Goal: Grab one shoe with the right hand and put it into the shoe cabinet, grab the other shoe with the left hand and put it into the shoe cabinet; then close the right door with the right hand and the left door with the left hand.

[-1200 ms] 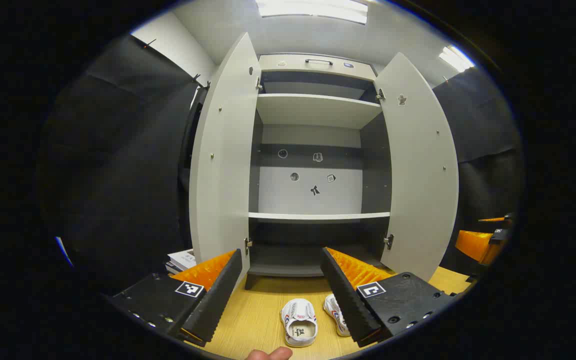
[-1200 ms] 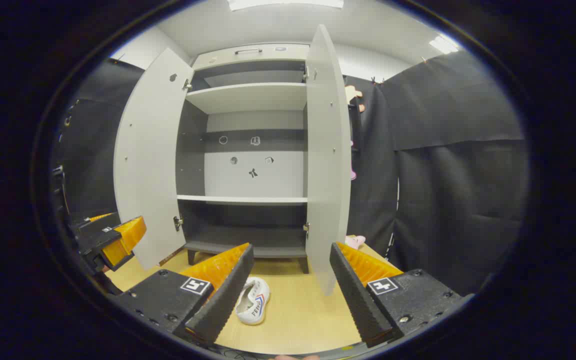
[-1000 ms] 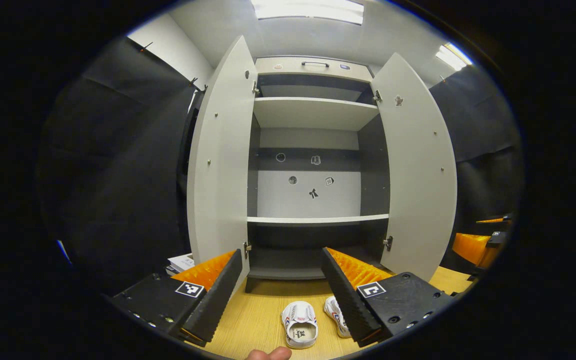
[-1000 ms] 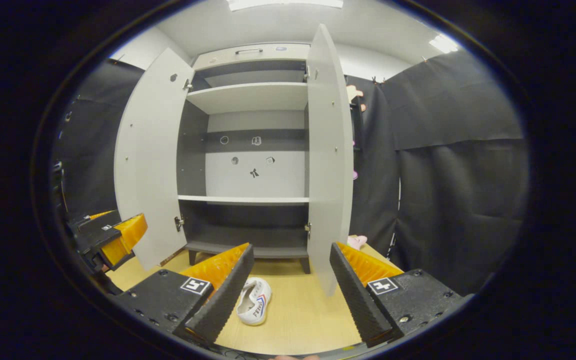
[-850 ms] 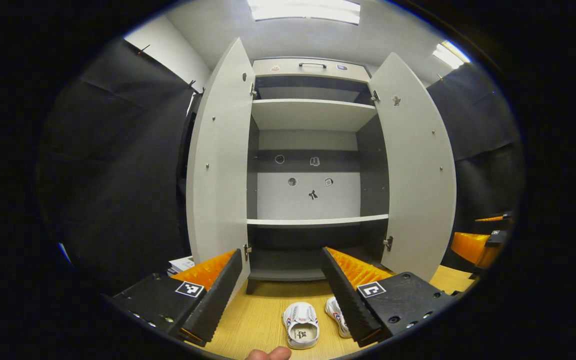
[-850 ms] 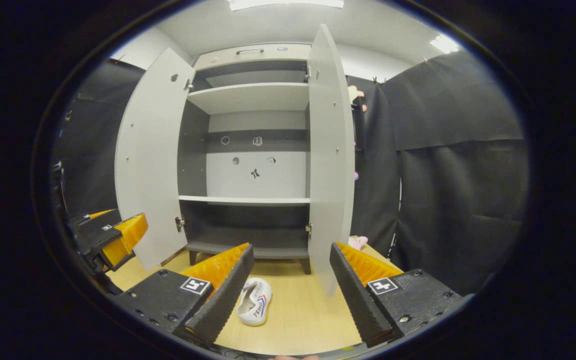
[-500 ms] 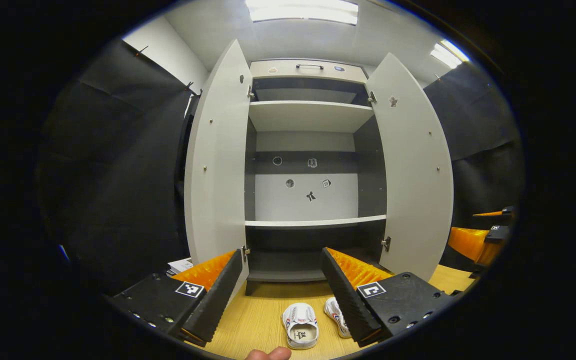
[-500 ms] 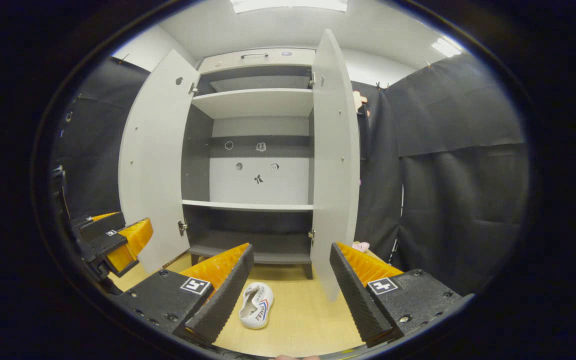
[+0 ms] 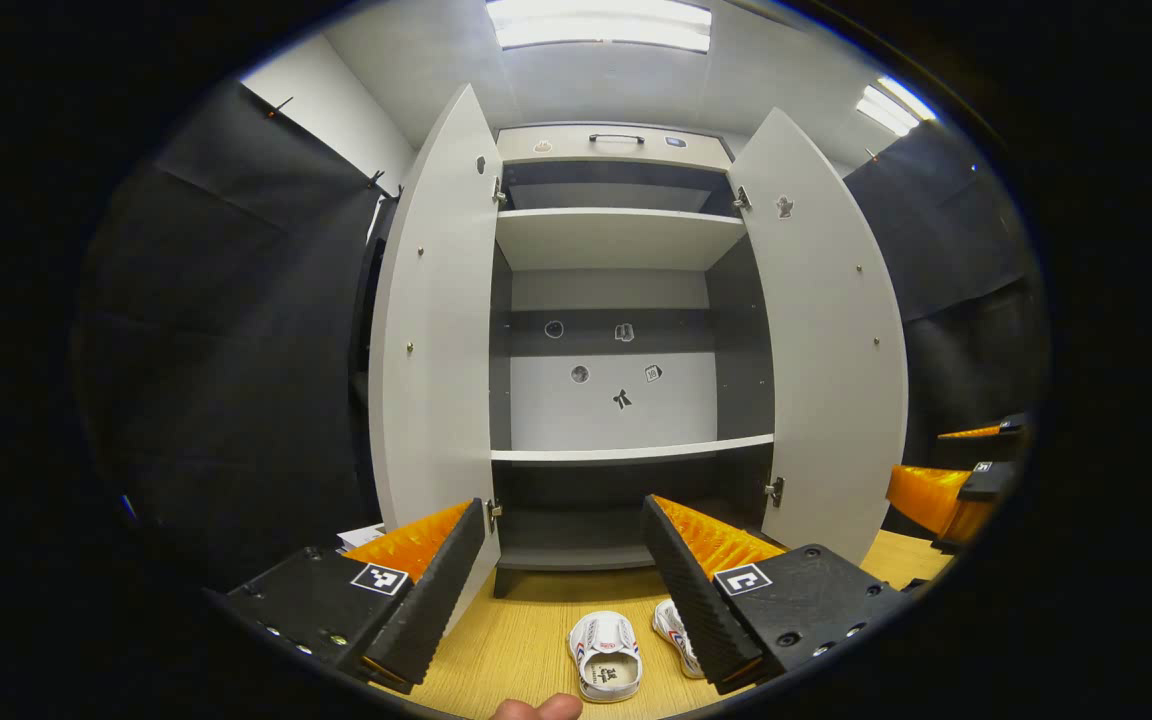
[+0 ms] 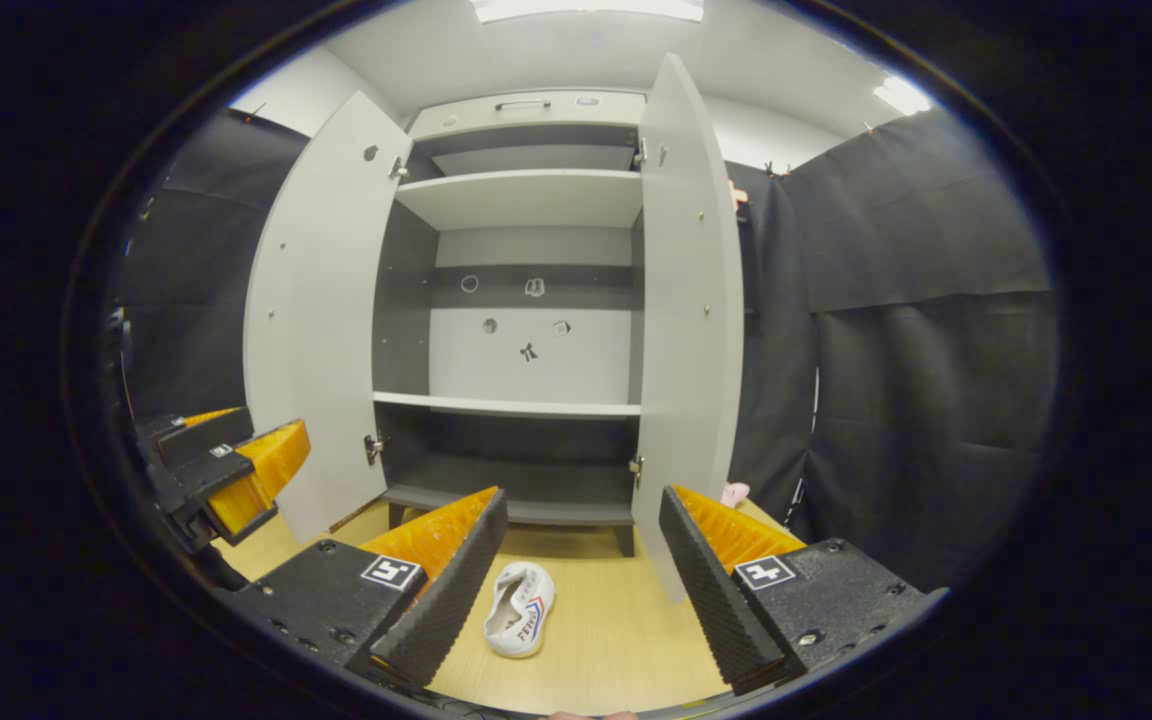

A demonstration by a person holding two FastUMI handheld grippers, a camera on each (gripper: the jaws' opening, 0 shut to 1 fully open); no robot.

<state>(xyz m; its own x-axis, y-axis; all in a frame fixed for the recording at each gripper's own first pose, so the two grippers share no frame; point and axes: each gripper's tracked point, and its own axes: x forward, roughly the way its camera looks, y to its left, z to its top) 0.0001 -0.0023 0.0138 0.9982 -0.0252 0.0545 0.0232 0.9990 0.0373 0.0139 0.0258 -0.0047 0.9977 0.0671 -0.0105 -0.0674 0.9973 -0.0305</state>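
Note:
Two white shoes lie side by side on the wooden floor in front of the shoe cabinet (image 9: 626,453): one shoe (image 9: 606,655) shows its insole, and the other shoe (image 9: 674,632) is partly hidden behind a finger. My left gripper (image 9: 563,508) hangs open above them, holding nothing. The right gripper (image 9: 946,490) shows at the far right. In the right gripper view one shoe (image 10: 521,620) lies between the fingers of my open, empty right gripper (image 10: 582,497), and the left gripper (image 10: 236,465) is at the left edge. Both cabinet doors, left door (image 10: 321,320) and right door (image 10: 686,320), stand wide open.
The cabinet (image 10: 506,405) has bare shelves. A stack of papers (image 9: 361,535) lies on the floor behind the left door. A small pink object (image 10: 734,493) sits by the black curtain right of the cabinet. A person's fingertip (image 9: 536,708) shows at the bottom edge.
Both cameras have shifted a little: the cabinet sits slightly lower in the left gripper view and further right in the right gripper view. Shoes stay on the floor; both grippers stay open.

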